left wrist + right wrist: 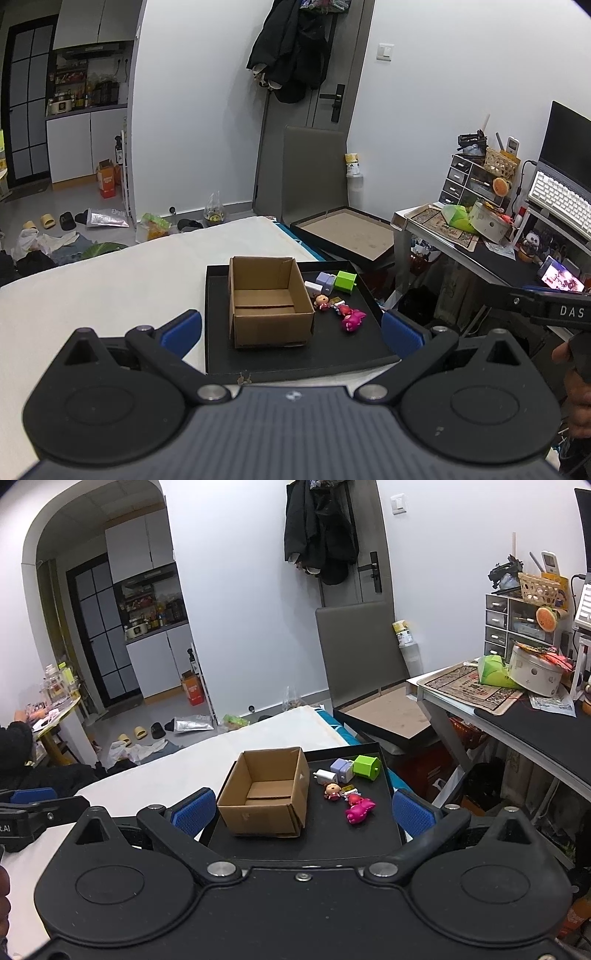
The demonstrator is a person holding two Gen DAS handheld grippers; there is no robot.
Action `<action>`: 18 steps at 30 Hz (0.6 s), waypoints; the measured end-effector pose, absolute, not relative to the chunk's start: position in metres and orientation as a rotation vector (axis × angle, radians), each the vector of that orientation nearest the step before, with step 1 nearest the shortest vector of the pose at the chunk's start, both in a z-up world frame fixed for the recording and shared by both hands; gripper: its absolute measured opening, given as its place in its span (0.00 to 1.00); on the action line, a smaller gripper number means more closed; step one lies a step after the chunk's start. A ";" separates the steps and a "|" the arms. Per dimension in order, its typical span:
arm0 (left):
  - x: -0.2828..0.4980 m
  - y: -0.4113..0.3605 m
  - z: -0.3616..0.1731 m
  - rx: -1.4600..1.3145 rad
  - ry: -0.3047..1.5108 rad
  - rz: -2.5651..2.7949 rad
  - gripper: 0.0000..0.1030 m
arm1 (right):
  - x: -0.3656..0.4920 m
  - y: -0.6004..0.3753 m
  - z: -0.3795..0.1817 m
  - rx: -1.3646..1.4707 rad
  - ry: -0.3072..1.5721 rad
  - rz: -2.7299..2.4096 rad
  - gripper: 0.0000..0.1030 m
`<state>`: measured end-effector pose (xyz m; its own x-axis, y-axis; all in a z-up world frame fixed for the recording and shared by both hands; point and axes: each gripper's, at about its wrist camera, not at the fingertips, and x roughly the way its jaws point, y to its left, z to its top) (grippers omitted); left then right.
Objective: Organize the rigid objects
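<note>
An empty open cardboard box (pixel 267 301) (pixel 266 794) stands on a black tray (pixel 332 350) (pixel 369 838) on the white bed. To its right on the tray lie a green block (pixel 345 281) (pixel 366 766), a lilac block (pixel 326 281) (pixel 341 768), a white charger (pixel 313 287) (pixel 325 776), a small doll figure (pixel 322 302) (pixel 333 791) and a magenta toy (pixel 352 319) (pixel 359 809). My left gripper (pixel 291 328) is open and empty, in front of the tray. My right gripper (pixel 303 810) is open and empty, also short of the tray.
The white bed (pixel 110 288) extends left of the tray. A desk (pixel 535 720) with clutter stands at the right, a grey chair (pixel 362 657) behind. The right gripper's arm shows at the left view's right edge (pixel 546 306); the left gripper shows at the right view's left edge (pixel 29 812).
</note>
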<state>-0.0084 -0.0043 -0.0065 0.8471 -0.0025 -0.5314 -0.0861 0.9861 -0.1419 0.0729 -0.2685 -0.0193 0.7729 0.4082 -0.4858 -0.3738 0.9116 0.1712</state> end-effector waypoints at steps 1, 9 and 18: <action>-0.009 -0.004 -0.007 -0.163 0.560 0.045 1.00 | 0.073 -0.268 -0.020 0.066 0.542 0.422 1.00; -0.009 -0.006 -0.008 -0.162 0.561 0.044 1.00 | 0.072 -0.269 -0.020 0.068 0.540 0.419 1.00; -0.008 -0.007 -0.009 -0.162 0.562 0.045 1.00 | 0.070 -0.269 -0.020 0.067 0.538 0.411 1.00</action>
<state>-0.0082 -0.0069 -0.0086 0.8458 -0.0020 -0.5334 -0.0867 0.9862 -0.1411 0.0705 -0.2689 -0.0204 0.7796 0.3973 -0.4841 -0.3625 0.9166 0.1685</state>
